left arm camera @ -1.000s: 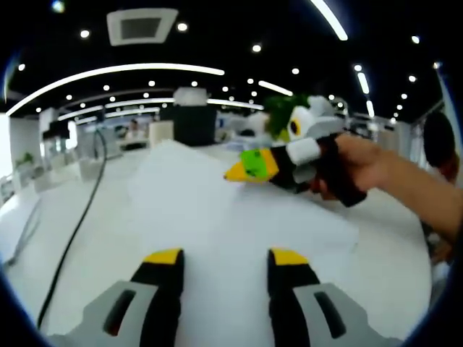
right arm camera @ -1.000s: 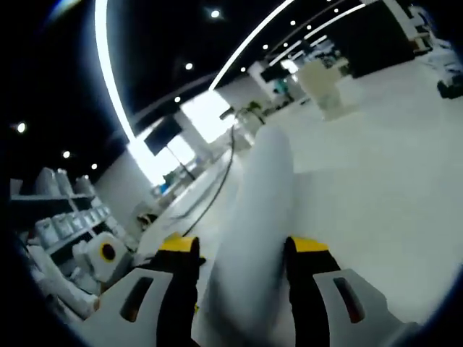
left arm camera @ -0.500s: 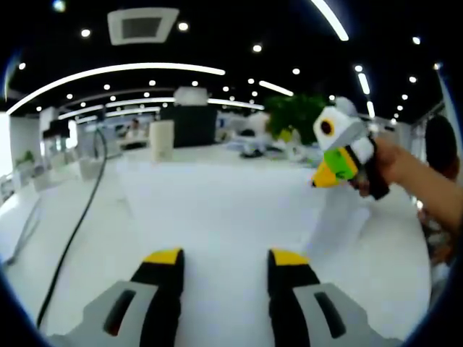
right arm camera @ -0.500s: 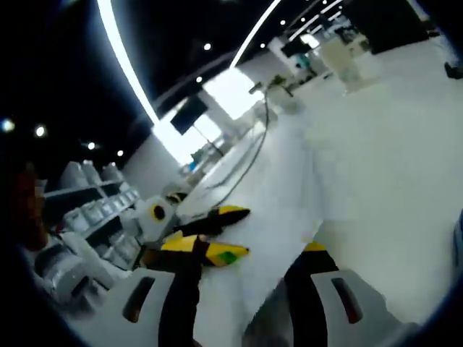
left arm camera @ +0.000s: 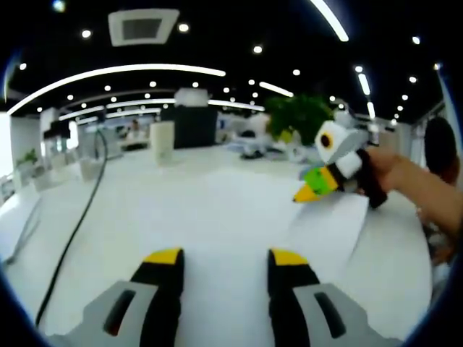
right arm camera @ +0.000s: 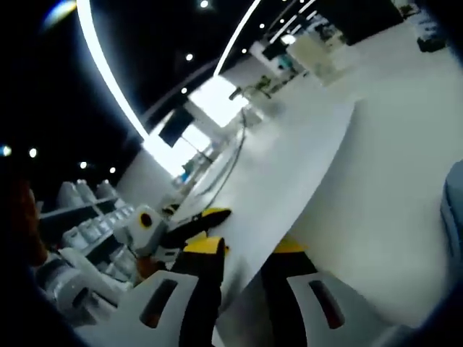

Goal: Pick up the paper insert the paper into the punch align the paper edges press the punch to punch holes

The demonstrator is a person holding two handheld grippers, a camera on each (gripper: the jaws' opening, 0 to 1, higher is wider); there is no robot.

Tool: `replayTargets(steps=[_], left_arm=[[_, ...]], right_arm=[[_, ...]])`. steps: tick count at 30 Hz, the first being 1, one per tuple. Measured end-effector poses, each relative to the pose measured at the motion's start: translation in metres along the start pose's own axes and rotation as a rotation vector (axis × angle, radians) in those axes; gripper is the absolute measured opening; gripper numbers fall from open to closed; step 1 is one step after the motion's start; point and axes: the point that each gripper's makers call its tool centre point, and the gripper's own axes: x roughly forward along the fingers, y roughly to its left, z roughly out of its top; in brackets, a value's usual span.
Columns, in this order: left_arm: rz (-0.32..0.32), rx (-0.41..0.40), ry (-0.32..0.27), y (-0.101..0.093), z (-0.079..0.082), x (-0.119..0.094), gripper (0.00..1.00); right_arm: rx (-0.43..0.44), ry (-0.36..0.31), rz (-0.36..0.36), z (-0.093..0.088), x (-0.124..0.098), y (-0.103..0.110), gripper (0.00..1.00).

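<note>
Left gripper view: the left claw [left arm camera: 226,259] is spread above the white desk [left arm camera: 181,210], with nothing between its 2 jaws. The right claw [left arm camera: 309,191], held by a hand [left arm camera: 387,168], pinches the paper [left arm camera: 329,228] by its edge. In the right gripper view the right claw [right arm camera: 246,249] is pressed onto the paper [right arm camera: 282,173], which is lifted and tilted above the desk [right arm camera: 383,166]. The left claw [right arm camera: 195,220] is just beside it.

One paper sheet [left arm camera: 329,228], two claws [left arm camera: 226,262].
</note>
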Motion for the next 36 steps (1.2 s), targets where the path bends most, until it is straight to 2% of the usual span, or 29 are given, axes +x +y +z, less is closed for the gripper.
replayTargets(steps=[5, 13, 18, 23, 25, 27, 32, 33, 36], left_arm=[[0.0, 0.002, -0.003, 0.0, 0.0, -0.001, 0.47], [0.001, 0.002, -0.004, -0.001, 0.001, -0.001, 0.47], [-0.004, -0.007, -0.002, -0.003, 0.001, 0.001, 0.49], [-0.051, -0.083, 0.005, -0.008, 0.004, -0.004, 0.52], [-0.092, -0.176, 0.016, -0.012, 0.007, -0.01, 0.56], [-0.104, -0.254, -0.003, -0.009, 0.013, -0.016, 0.58], [-0.153, -0.528, -0.051, 0.015, 0.022, -0.03, 0.58], [-0.151, -0.553, -0.047, 0.023, 0.02, -0.033, 0.59], [-0.157, -0.648, -0.046, 0.035, 0.019, -0.037, 0.6]], right_arm=[[0.014, -0.013, -0.009, 0.002, 0.0, -0.002, 0.19], [0.051, -0.005, -0.026, -0.002, -0.003, -0.009, 0.06], [0.068, -0.011, -0.027, 0.0, -0.005, -0.011, 0.05], [-0.01, -0.026, -0.033, 0.004, -0.008, -0.014, 0.04], [-0.065, -0.032, -0.03, 0.003, -0.009, -0.013, 0.04], [-0.122, -0.042, -0.023, 0.005, -0.011, -0.013, 0.04], [-0.198, -0.1, 0.019, 0.012, -0.018, -0.009, 0.04], [-0.22, -0.114, 0.039, 0.013, -0.019, -0.005, 0.04], [-0.205, -0.131, 0.062, 0.016, -0.021, -0.002, 0.04]])
